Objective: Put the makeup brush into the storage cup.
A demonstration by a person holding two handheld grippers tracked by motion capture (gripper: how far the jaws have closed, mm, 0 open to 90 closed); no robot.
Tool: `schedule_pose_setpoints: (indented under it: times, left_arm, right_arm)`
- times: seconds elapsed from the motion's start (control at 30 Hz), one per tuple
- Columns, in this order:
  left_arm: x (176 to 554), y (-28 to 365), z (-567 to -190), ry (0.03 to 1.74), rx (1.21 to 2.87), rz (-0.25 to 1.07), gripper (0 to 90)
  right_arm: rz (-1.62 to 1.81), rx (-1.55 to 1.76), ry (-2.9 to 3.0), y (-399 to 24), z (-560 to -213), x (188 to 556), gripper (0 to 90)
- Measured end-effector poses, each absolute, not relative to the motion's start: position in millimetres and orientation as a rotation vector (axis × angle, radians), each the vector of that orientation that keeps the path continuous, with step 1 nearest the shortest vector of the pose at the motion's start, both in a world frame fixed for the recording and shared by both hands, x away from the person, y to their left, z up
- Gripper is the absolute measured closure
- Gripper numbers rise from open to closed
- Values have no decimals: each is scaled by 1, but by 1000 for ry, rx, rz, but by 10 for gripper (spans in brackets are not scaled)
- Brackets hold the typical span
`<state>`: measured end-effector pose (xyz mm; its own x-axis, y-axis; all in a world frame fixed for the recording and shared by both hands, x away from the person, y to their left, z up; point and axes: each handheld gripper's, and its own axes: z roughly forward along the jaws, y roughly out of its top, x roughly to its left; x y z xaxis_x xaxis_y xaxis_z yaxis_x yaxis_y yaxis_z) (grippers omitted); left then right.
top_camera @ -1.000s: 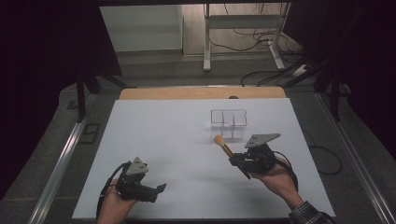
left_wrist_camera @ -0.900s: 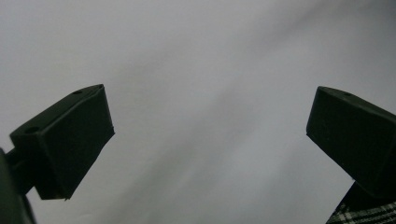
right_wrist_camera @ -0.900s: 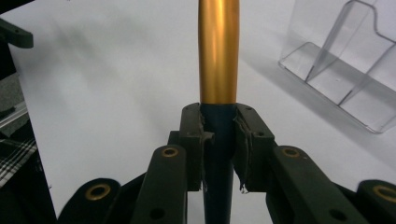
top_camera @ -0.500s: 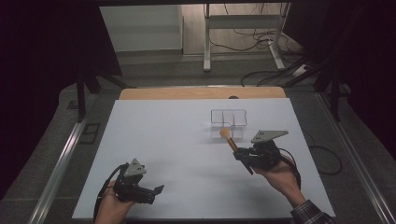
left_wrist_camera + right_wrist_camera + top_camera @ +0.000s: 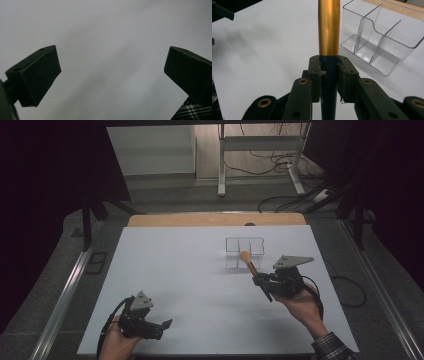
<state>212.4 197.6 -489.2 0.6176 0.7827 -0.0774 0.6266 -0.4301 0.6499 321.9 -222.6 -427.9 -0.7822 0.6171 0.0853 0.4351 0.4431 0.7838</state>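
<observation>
A makeup brush point(image 5: 250, 265) with a tan bristle head, gold ferrule and dark handle is clamped in my right gripper point(image 5: 261, 281). In the right gripper view both pads press on the dark handle point(image 5: 329, 82), and the gold ferrule point(image 5: 329, 30) rises straight ahead. The bristle head overlaps the near side of a clear plastic organizer point(image 5: 235, 241) with several compartments, which stands just right of the brush in the right gripper view point(image 5: 384, 42). My left gripper point(image 5: 164, 326) rests at the near left of the table, jaws wide apart point(image 5: 112, 75) over bare white surface.
A white sheet point(image 5: 175, 265) covers the table, with a wooden strip point(image 5: 200, 220) along the far edge. A plaid sleeve point(image 5: 332, 351) comes in at the near right. Cables and a desk frame point(image 5: 260, 150) lie on the floor beyond the table.
My right gripper has carried the brush up the picture and a little right, bringing the bristle head to the organizer. The left gripper has stayed put.
</observation>
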Motion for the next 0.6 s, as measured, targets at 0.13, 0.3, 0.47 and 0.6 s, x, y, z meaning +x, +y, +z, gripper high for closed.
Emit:
schedule_pose_setpoints:
  times: [0.13, 0.3, 0.47, 0.6]
  left_arm:
    - [212, 200, -490, 1113, 2191, 311, 10]
    - [210, 204, -490, 1129, 2185, 311, 10]
    - [209, 207, -491, 1139, 2186, 311, 10]
    - [207, 209, -491, 1145, 2180, 313, 9]
  right_arm:
    - [1265, 926, 2463, -224, -426, 324, 741]
    - [1269, 929, 2449, -225, -425, 327, 741]
    - [1276, 934, 2429, -226, -423, 330, 741]
    - [1278, 941, 2417, -226, -422, 332, 741]
